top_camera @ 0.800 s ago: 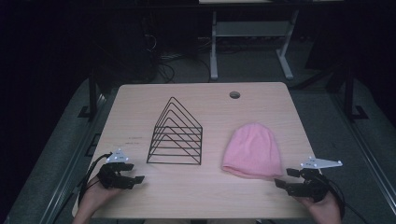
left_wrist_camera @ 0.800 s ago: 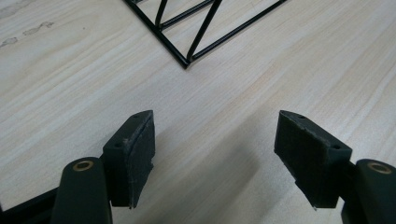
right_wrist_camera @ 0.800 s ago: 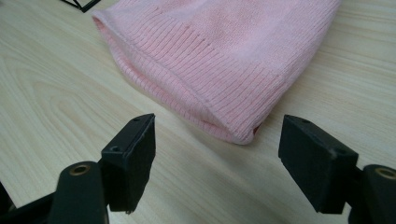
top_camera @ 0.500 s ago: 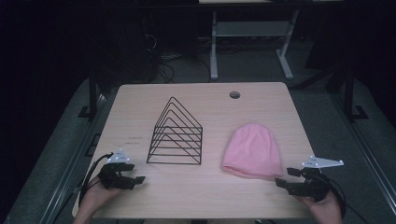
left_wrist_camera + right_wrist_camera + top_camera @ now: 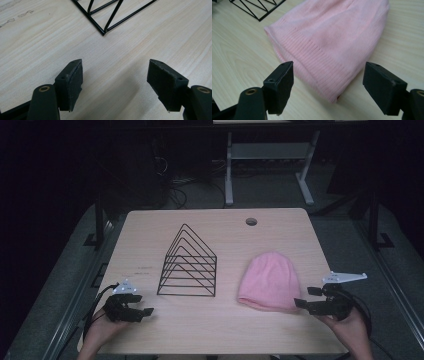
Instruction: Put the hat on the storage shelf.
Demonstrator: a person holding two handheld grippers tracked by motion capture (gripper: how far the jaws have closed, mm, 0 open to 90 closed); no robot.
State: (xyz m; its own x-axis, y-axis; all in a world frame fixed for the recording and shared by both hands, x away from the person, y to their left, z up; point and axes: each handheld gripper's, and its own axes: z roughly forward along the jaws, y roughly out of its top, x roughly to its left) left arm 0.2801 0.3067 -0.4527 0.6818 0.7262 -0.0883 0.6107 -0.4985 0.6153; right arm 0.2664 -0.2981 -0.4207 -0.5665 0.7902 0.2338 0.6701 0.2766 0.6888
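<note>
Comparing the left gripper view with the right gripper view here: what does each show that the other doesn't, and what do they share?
Left gripper view: the left gripper, open over bare table, facing a corner of the wire rack's base.

Right gripper view: the right gripper, open, aimed at the ribbed hem of the pink hat, which lies flat and untouched.

Both: the black wire rack, a corner of it at the top edge of each view, and the pale wooden table.

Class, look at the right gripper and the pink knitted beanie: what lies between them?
Nothing: in the right gripper view the open right gripper faces the pink knitted beanie across bare light wooden table.
</note>
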